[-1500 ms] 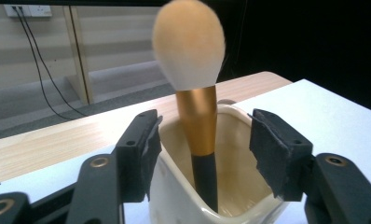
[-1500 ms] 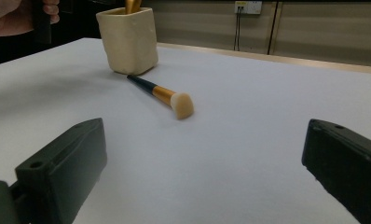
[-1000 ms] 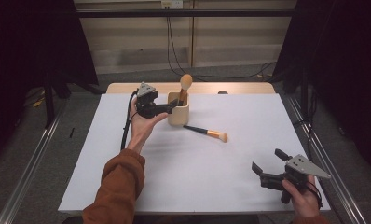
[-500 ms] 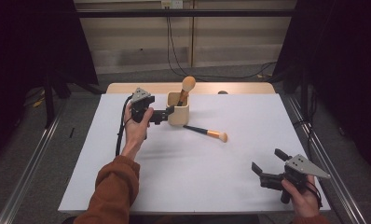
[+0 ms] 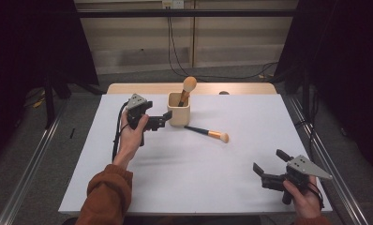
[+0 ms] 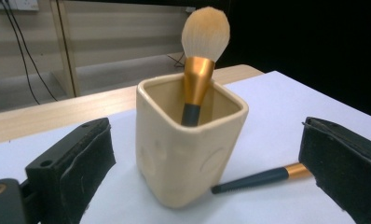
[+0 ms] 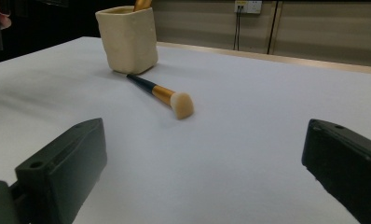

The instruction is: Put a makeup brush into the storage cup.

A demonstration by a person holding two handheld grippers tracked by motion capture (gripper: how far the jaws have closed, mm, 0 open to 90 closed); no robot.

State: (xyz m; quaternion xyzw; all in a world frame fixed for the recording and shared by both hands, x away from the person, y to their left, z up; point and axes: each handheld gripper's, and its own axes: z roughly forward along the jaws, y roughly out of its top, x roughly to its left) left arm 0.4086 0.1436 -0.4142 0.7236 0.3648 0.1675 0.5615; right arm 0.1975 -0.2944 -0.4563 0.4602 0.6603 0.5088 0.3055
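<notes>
Since the earlier frame, the left gripper [image 5: 163,119] has backed slightly away from the cream cup [image 5: 179,108] to its left side, jaws spread and holding nothing, with one brush [image 5: 188,88] standing upright in the cup. A second brush [image 5: 208,133] lies flat on the white bench [image 5: 175,178] just right of the cup, handle tip by the cup's base, bristles pointing toward the person's right. Well apart near the front right corner, the right gripper [image 5: 268,165] hovers with jaws spread and empty, so the left one is nearer.

brush [image 7: 167,97] lying flat — cup [image 7: 127,39] behind
</notes>
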